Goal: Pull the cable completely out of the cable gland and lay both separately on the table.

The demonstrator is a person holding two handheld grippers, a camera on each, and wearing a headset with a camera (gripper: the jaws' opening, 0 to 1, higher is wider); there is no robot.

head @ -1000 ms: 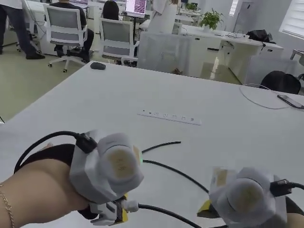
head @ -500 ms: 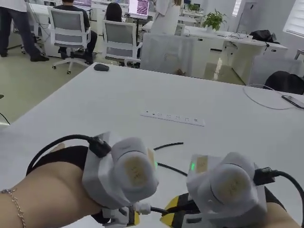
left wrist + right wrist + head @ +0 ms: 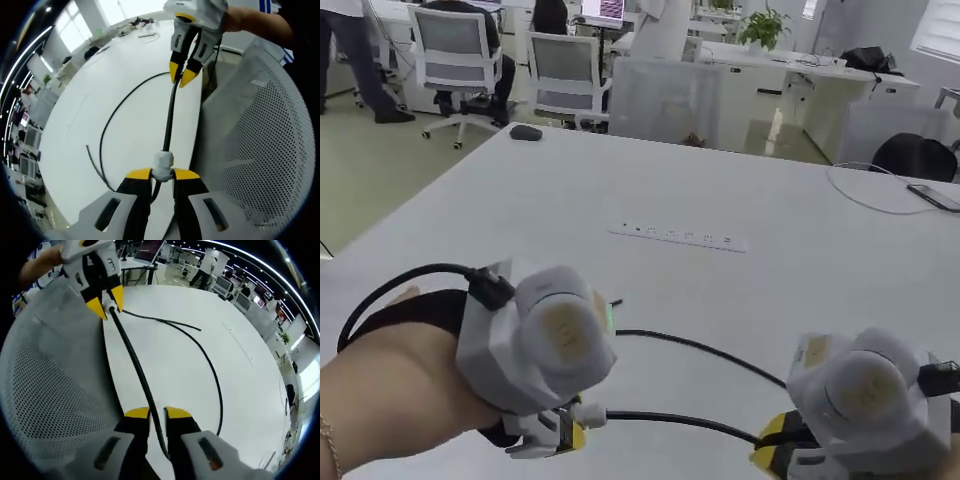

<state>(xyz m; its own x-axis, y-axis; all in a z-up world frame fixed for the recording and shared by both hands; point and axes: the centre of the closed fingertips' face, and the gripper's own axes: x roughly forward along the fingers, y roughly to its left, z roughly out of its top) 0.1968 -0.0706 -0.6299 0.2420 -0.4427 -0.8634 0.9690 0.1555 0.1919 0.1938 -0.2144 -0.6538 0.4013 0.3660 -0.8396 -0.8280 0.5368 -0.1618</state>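
A white cable gland (image 3: 163, 165) sits between the yellow-tipped jaws of my left gripper (image 3: 163, 175), which is shut on it. From the gland a black cable (image 3: 171, 115) runs straight to my right gripper (image 3: 181, 79), shut on the cable. In the right gripper view the cable (image 3: 132, 360) passes between my right gripper (image 3: 157, 414) jaws and leads up to the left gripper (image 3: 107, 307). In the head view the left gripper (image 3: 568, 437) holds the gland (image 3: 590, 413) low at the front. The cable (image 3: 670, 420) stretches right to the right gripper (image 3: 775, 450). The cable's free part loops over the white table (image 3: 570, 200).
A white power strip (image 3: 678, 238) lies mid-table, a dark mouse (image 3: 526, 132) at the far left corner, a phone (image 3: 935, 197) at the right edge. A mesh chair seat (image 3: 260, 140) is beside the table's near edge. Office chairs (image 3: 565, 75) and people stand beyond.
My right gripper has drawn away to the right from the left gripper. The stretch of cable between them is longer than half a second ago, when they were close together.
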